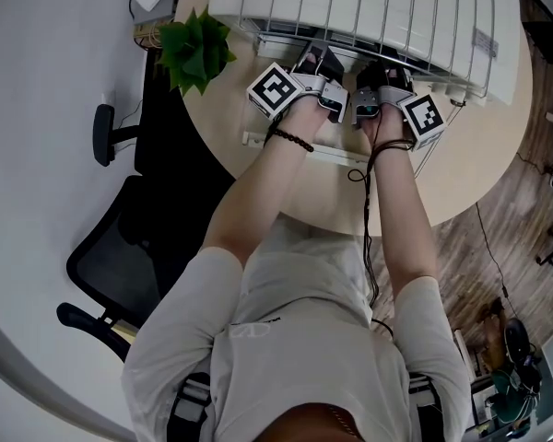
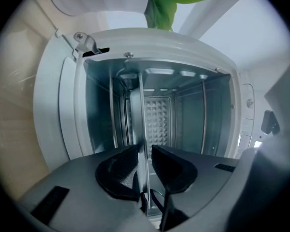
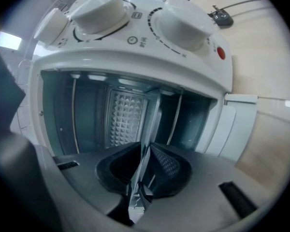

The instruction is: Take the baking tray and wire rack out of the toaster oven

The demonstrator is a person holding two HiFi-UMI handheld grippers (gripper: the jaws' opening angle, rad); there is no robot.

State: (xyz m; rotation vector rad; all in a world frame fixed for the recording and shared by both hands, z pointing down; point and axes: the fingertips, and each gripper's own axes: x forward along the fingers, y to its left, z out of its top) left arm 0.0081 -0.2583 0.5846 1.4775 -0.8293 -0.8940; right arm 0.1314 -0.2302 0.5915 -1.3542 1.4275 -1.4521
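A white toaster oven (image 1: 369, 7) stands on a round table, its door open toward me. Both grippers reach into its mouth side by side. In the left gripper view, a thin metal baking tray (image 2: 135, 110) is seen edge-on, running from the steel cavity into the left gripper (image 2: 145, 151), which is shut on its rim. In the right gripper view the same tray (image 3: 152, 115) passes between the pads of the right gripper (image 3: 146, 151), also shut on it. From the head view the left gripper (image 1: 319, 57) and right gripper (image 1: 378, 70) hide the tray. I cannot make out the wire rack.
The open door's white handle bar (image 1: 304, 147) lies below my wrists. A green plant (image 1: 195, 49) stands left of the oven on the wooden table (image 1: 479, 155). Two white knobs (image 3: 94, 8) sit on the control panel. A black office chair (image 1: 120, 247) is at the left.
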